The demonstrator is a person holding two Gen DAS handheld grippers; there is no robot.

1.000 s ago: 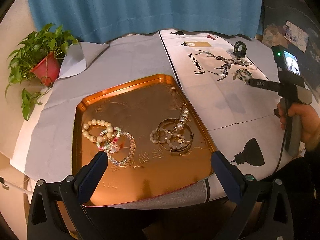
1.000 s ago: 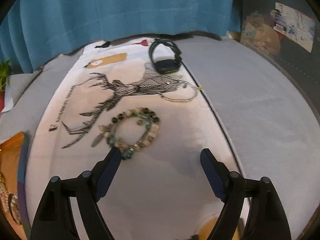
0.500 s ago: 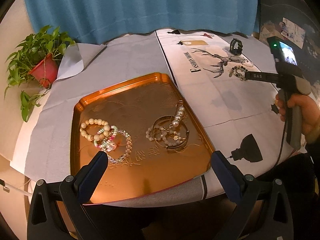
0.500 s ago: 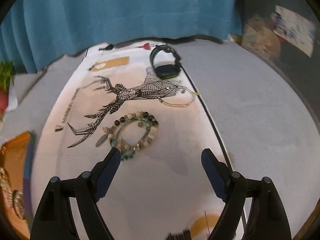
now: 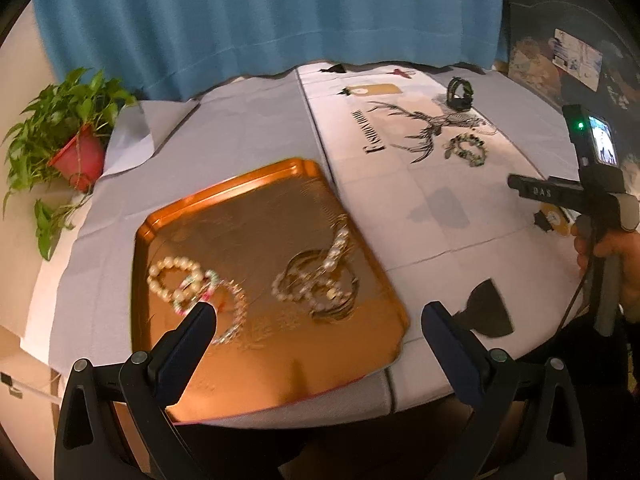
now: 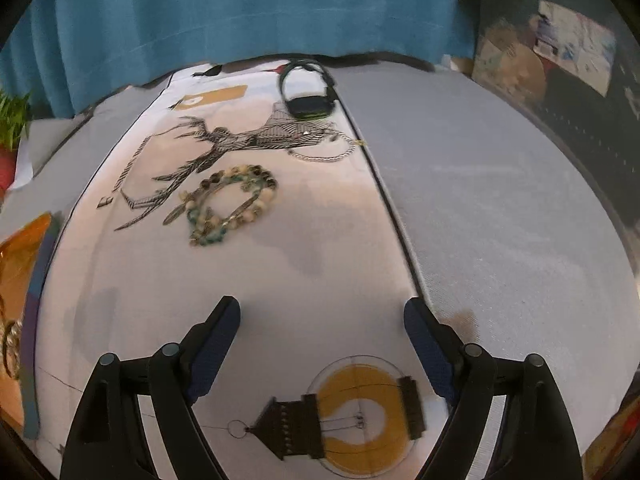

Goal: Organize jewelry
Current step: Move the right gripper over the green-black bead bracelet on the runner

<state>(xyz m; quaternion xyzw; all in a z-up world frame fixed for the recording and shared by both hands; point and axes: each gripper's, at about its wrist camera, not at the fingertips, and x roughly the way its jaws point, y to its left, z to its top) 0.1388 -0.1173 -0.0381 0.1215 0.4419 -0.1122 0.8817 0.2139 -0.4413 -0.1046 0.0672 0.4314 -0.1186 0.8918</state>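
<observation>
Both pairs of fingers stand wide apart with nothing between them. From the left wrist view, the left gripper (image 5: 318, 316) hangs tilted downward over the near edge of an orange tray (image 5: 224, 216) that sits on the table (image 5: 240, 128). One dark blue fingertip (image 5: 202, 316) overlaps the clear-bead bracelet in the pearl and coloured-bead bracelets (image 5: 192, 286) at the tray's left; the other lies off the tray's right corner. A tangle of bangles and pearl strands (image 5: 320, 276) rests toward the tray's right side, apart from the first group.

Seen from its own camera, the right gripper (image 6: 322, 312) also slopes downward, above bare white cloth printed with a deer drawing (image 6: 224, 148). Its fingers touch nothing. A beaded bracelet with turquoise and cream stones (image 6: 230, 204) lies well ahead of them on the cloth, beside the deer's antlers. Farther off, a thin silver chain (image 6: 328, 152) curls near the cloth's edge, and a black watch (image 6: 308, 96) stands beyond it.

In the left view a hand (image 5: 612, 256) grips the right tool's handle at the frame's right edge, the tool reaching out over the table short of the beaded bracelet. A potted plant (image 5: 60, 140) sits at the table's far left corner, before a blue curtain (image 5: 260, 16).
</observation>
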